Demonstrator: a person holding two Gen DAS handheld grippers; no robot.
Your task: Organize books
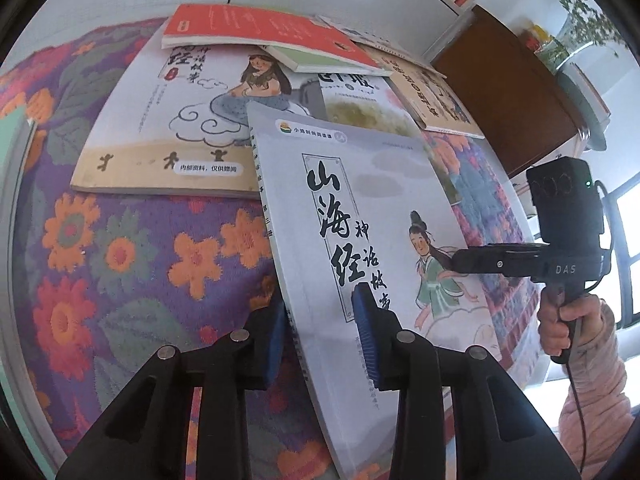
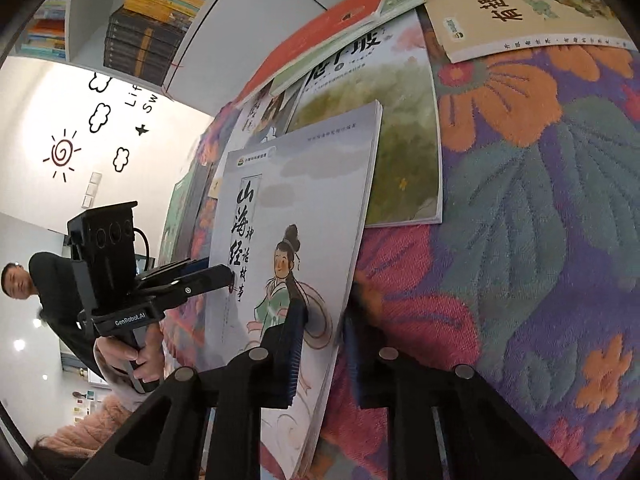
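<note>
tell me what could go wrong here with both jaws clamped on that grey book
1. The grey book is thin and held at opposite edges by the left gripper and right gripper; pulling apart or twisting could bend or tear it.
2. It hangs tilted above the loose pile; its far corner could snag the mermaid-cover book or the green landscape book and drag them across the floral cloth.

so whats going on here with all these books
A person is sorting books on a flowered cloth, one gripper in each hand. Both tools are clamped on the same grey picture book: the left tool grips its bottom edge near the spine, and the right tool grips its opposite edge. The book is lifted at a tilt above the cloth. More books, including a red book, lie overlapping behind it.
</note>
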